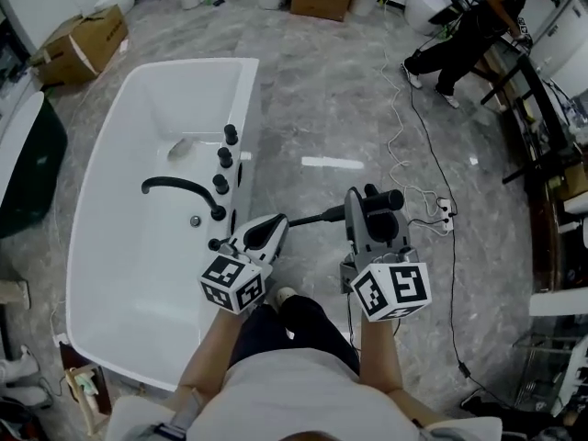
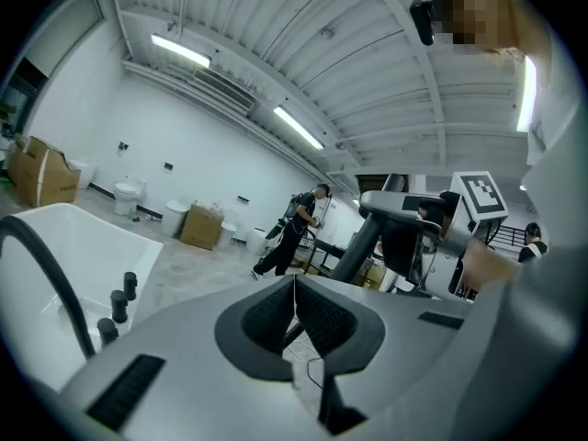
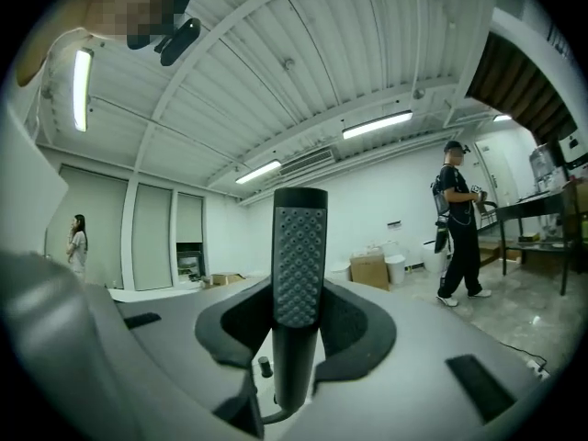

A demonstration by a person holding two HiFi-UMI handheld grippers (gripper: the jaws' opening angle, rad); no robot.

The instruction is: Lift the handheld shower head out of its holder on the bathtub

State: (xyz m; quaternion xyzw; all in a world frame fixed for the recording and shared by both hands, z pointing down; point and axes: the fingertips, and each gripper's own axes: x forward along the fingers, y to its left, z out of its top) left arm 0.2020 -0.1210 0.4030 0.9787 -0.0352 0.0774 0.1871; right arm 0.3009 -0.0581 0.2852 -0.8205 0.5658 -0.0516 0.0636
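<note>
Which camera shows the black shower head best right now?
The right gripper view. There the shower head stands upright, clamped in the right tool, with its nozzle face turned to the camera. The head view shows it only as a dark bar lying across that tool. The left gripper view shows just its handle slanting upward, no nozzles.

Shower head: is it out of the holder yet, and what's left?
Done: the shower head is clear of the bathtub, over the floor beside it. In hand: the right gripper is clamped on it; the left gripper is shut and empty. Left: nothing of the lift itself, it seems.
</note>
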